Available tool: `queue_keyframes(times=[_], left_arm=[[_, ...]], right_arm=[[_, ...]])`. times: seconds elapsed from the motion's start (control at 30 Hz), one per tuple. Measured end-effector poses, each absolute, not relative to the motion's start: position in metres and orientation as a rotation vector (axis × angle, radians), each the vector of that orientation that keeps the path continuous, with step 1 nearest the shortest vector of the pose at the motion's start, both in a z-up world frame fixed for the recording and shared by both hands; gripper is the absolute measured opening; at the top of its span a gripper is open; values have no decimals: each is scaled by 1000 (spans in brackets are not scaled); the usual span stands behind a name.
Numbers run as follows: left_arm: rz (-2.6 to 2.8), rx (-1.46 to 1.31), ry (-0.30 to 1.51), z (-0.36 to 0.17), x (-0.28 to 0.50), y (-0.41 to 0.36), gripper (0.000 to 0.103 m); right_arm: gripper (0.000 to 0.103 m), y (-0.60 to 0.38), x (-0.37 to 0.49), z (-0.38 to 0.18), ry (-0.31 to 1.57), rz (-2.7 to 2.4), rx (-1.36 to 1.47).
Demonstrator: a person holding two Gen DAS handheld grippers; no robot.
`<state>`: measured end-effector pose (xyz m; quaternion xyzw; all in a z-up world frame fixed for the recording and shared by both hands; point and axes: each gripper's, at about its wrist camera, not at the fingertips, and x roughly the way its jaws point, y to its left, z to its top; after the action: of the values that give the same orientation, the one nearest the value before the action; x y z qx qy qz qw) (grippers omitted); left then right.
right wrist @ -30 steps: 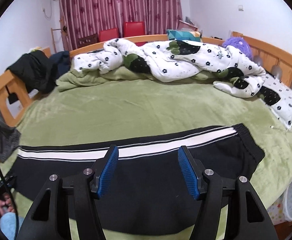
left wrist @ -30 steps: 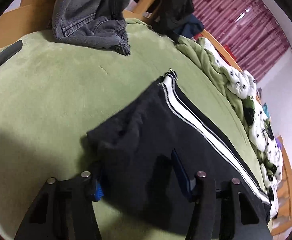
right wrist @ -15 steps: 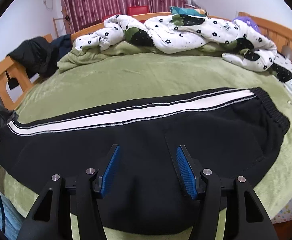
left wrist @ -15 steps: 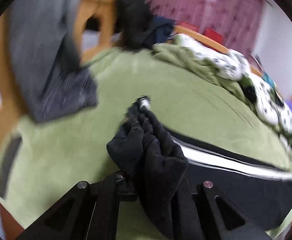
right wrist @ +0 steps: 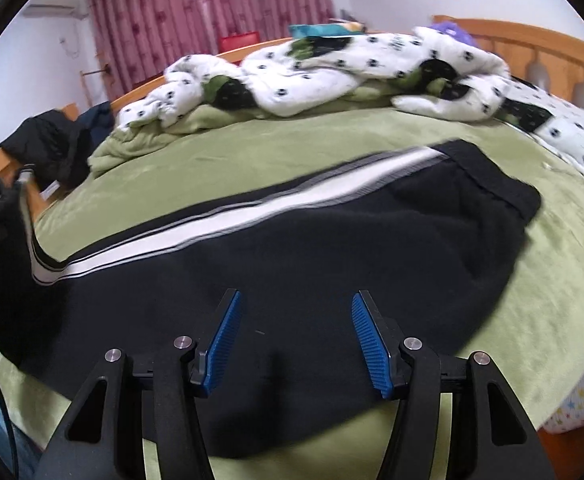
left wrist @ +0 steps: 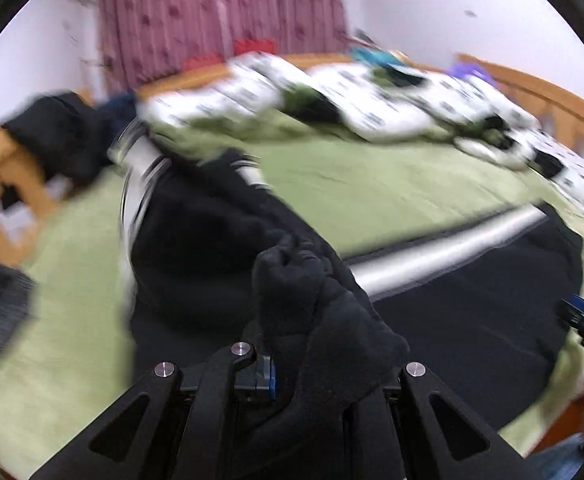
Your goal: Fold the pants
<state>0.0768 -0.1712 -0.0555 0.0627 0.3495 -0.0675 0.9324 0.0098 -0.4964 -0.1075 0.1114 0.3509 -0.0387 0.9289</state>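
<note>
Left gripper (left wrist: 292, 364) pinches a bunched black fold at the leg end of the black fleece track pants with a white side stripe (right wrist: 332, 248), lifting it off the green plush bed cover (right wrist: 332, 144); view blurred. Right gripper (right wrist: 294, 340) has blue ribbed pads spread, nothing between them, hovering over the pants near the cover's near edge. Pants lie flat lengthwise along that edge, waistband toward the right side, stripe on the far side.
</note>
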Motion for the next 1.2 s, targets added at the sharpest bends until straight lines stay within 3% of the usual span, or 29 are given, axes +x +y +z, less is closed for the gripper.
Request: queue_keyframes(times=[0.13,0.2,0.23,0.27,0.33,0.43,0.47,0.5,0.53,0.87,0.9,0.97,1.1,1.2], left_arm=[[-207,111,881,-132,73,-235,9],[-139,178,849,-150,61,-250,10],[-139,209,819,-150,52,-254,14],[-175,226,815,-146,46,-253,27],[-277,179,859,-132,39,-243,40],[-321,70,882,-103,28,-203,41],[-325,31,882,-93,25,-185,46],[-324,6,882,-87,22,-171,54],[-306,-35,876,-80,18,-149,68],[-94,-62,807,-74,-10,-20,69],[-82,-68,826,-78,-8,-13,69],[-55,-97,894,-91,-4,4,69],[-113,-155,933,-103,-9,21,69],[-187,-179,962,-116,-15,31,69]], right_arm=[[57,-511,7,-108,720,-80,293],[57,-511,7,-105,714,-71,310],[57,-509,7,-104,712,-67,314],[57,-507,8,-103,710,-60,319],[57,-499,10,-101,712,-41,318],[57,-479,13,-99,722,-4,296],[57,-470,15,-99,728,14,291],[57,-462,18,-98,735,35,290],[57,-453,21,-98,744,64,292],[57,-354,45,-110,854,248,273],[48,-349,47,-114,872,253,259],[14,-335,48,-124,926,264,199],[13,-353,28,-111,836,328,284],[15,-353,30,-131,938,324,274]])
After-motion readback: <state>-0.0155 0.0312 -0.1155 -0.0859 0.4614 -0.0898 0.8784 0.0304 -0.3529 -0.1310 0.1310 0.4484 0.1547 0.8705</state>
